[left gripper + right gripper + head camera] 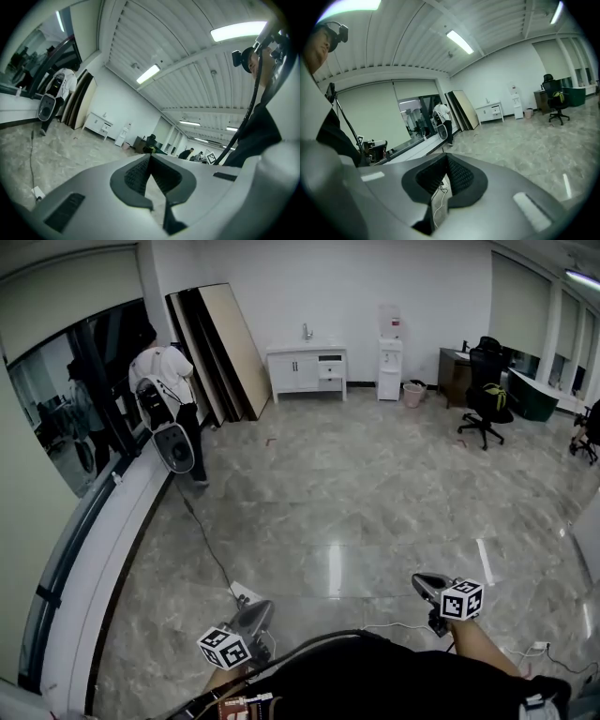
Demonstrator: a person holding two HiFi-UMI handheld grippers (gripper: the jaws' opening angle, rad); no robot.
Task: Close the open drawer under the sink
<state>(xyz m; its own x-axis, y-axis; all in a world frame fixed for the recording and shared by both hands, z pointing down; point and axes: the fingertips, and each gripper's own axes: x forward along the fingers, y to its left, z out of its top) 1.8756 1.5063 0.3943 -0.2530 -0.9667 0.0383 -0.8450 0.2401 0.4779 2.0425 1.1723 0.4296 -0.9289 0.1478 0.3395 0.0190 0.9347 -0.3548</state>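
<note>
A white sink cabinet (307,368) stands against the far wall, with a small drawer (330,372) pulled out on its right side. It is small in the left gripper view (98,124) and in the right gripper view (490,112). Both grippers are far from it, low in the head view just in front of the person. The left gripper (251,620) (149,157) is shut and holds nothing. The right gripper (429,585) (446,157) is also shut and empty.
Wide marble floor lies between me and the cabinet. Boards (220,348) lean left of it; a water dispenser (389,367) and pink bin (413,395) stand to its right. A person (167,390) and a speaker (175,448) are by the left window. A cable (211,554) crosses the floor; an office chair (486,399) is at right.
</note>
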